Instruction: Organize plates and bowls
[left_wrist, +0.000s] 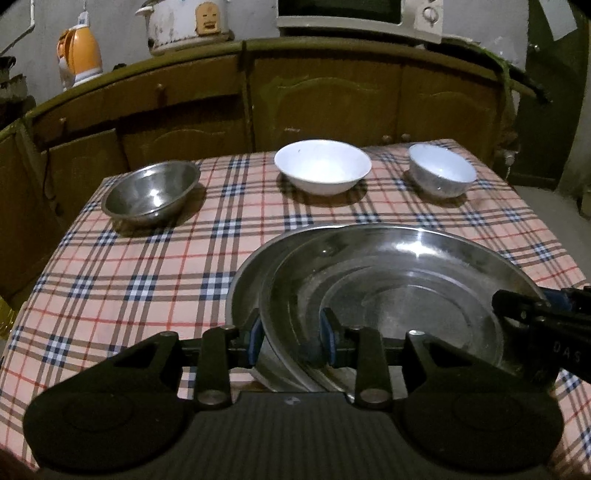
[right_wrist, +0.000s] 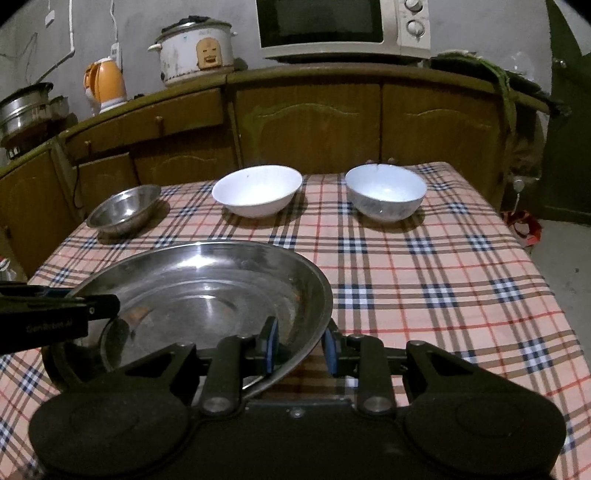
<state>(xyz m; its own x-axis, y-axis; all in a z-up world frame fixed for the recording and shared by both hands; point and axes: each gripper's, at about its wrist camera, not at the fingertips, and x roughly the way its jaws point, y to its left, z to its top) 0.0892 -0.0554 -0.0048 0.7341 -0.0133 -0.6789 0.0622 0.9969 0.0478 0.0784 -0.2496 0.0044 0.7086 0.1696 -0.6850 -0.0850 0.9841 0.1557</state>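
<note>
On the plaid checked tablecloth (left_wrist: 147, 280), far left, small round steel bowl (left_wrist: 151, 194); then wide white ceramic bowl (left_wrist: 322, 166); then smaller pale-blue bowl (left_wrist: 442, 170), all three apart in a back row. Near edge: large round steel plate (left_wrist: 388, 295) over a second steel plate (left_wrist: 243, 280) that peeks out on its left. Left gripper (left_wrist: 291, 338) pinches the upper plate's left rim, right gripper (right_wrist: 300, 345) clamps its right rim.

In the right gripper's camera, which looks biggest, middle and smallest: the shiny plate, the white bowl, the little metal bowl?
1. Shiny plate, though nearest the camera.
2. White bowl.
3. Little metal bowl.
</note>
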